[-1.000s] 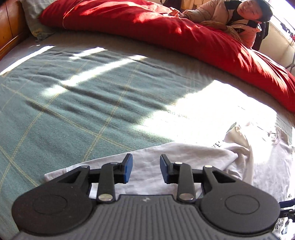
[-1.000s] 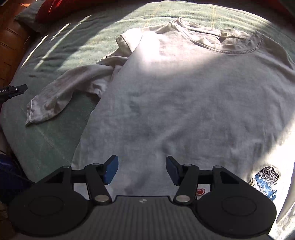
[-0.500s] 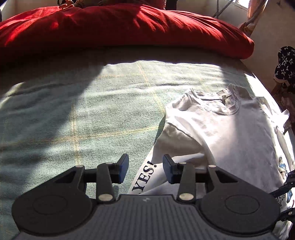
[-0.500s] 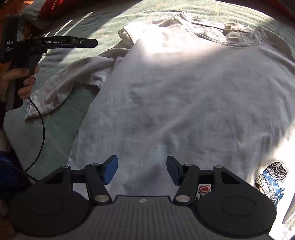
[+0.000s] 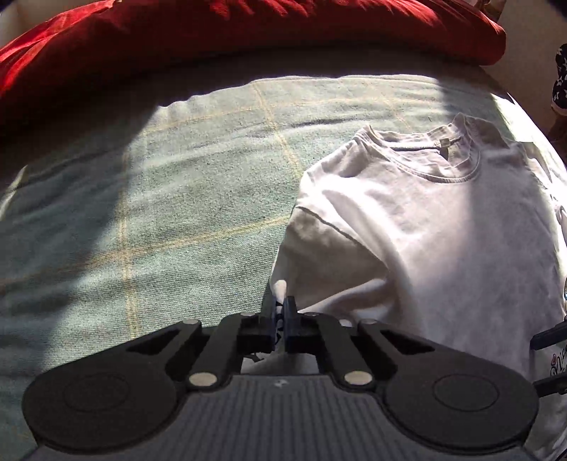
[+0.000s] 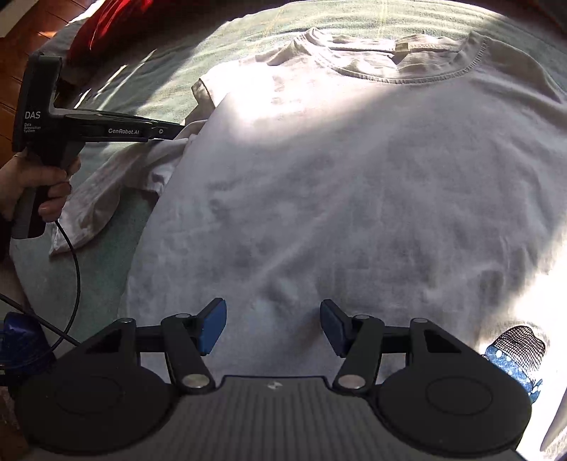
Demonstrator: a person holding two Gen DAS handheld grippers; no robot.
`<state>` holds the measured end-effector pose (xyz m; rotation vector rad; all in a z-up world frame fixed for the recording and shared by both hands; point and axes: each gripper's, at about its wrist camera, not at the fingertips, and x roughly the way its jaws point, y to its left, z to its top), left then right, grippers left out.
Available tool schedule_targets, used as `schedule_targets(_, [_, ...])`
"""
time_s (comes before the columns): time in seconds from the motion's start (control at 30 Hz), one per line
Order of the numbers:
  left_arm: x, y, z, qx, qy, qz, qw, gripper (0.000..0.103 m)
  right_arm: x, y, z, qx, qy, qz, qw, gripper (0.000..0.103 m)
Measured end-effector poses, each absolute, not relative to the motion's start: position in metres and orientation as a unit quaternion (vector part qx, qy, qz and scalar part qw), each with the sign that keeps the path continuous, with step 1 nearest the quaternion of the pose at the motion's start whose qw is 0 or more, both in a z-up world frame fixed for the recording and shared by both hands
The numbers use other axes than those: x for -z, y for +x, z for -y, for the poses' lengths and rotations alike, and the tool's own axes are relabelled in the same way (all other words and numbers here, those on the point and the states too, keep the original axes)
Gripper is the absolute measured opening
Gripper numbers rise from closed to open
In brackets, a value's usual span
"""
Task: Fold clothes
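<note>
White cotton T-shirt (image 6: 336, 184) lies flat on the green checked bed blanket (image 5: 159, 212). Left gripper (image 5: 280, 314) is pinched closed on its sleeve (image 5: 319, 269); right gripper (image 6: 273, 328) hovers open over the hem. Next: fold sleeve inward.

left wrist: steep down, close over sleeve (image 5: 319, 255) | right wrist: steep down, over shirt body (image 6: 354, 212) | shared: collar (image 5: 439, 159)

Sunlit green checked bedspread (image 5: 170, 198); red duvet (image 5: 248, 32); wooden floor (image 6: 10, 67)
</note>
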<state>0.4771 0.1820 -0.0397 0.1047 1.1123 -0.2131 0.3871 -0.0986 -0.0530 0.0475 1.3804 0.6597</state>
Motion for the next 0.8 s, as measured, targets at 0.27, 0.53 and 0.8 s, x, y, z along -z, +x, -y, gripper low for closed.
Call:
schedule_targets(0.27, [0.034, 0.505, -0.217, 0.043, 0.028, -0.507, 0.861, 0.002, 0.058, 0.391, 0.107, -0.293, 0.037, -0.623, 0.725, 0.063])
schedule_targets(0.53, [0.022, 0.497, -0.237, 0.037, -0.012, -0.492, 0.870, 0.032, 0.058, 0.392, 0.107, -0.290, 0.039, -0.623, 0.725, 0.063])
schedule_targets(0.8, [0.026, 0.437, -0.283, -0.018, -0.018, -0.528, 0.849, 0.045, 0.057, 0.393, 0.107, -0.285, 0.043, -0.624, 0.727, 0.063])
